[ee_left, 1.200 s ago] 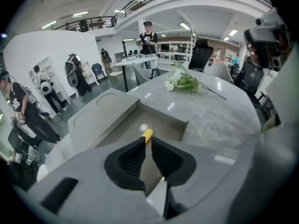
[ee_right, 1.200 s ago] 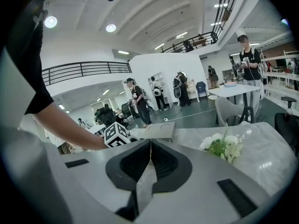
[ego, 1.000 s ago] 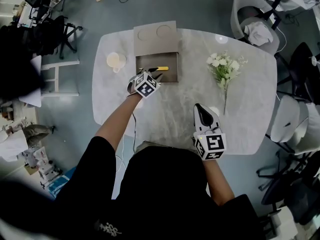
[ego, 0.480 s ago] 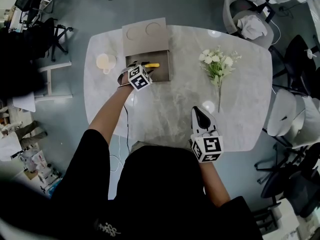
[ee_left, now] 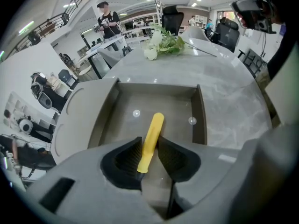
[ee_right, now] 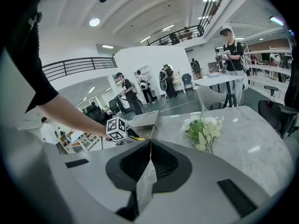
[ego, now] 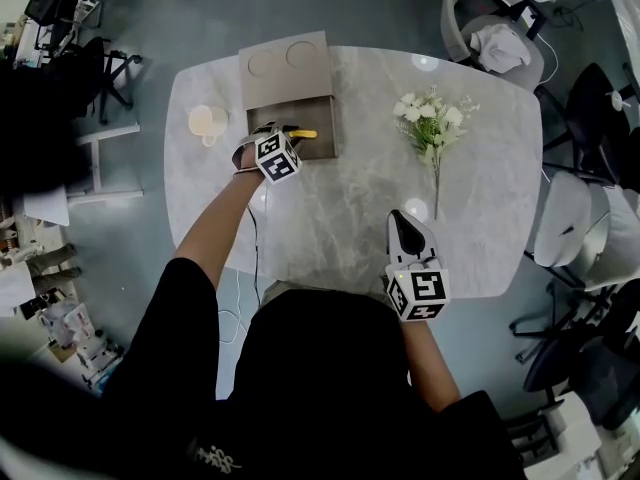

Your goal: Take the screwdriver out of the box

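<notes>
Toward the worktop's (ego: 360, 218) far-left edge, the left tool (ee_left: 149, 141) points down into the open box (ee_left: 200, 118). Its jaws are closing on the screwdriver (ee_left: 155, 125), pinching the yellow handle near its end. So short a hold may let it swivel, snag the box wall and drop. By the near-right edge, the right tool (ee_right: 150, 146) has its jaws together, empty.

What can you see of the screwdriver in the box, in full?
Of the screwdriver only a yellow, plastic-looking, round-ended handle shows; the blade is out of sight. It lies inside the open grey box. The left hand-held gripper is closing its jaws on the handle's near end, one pad each side.
</notes>
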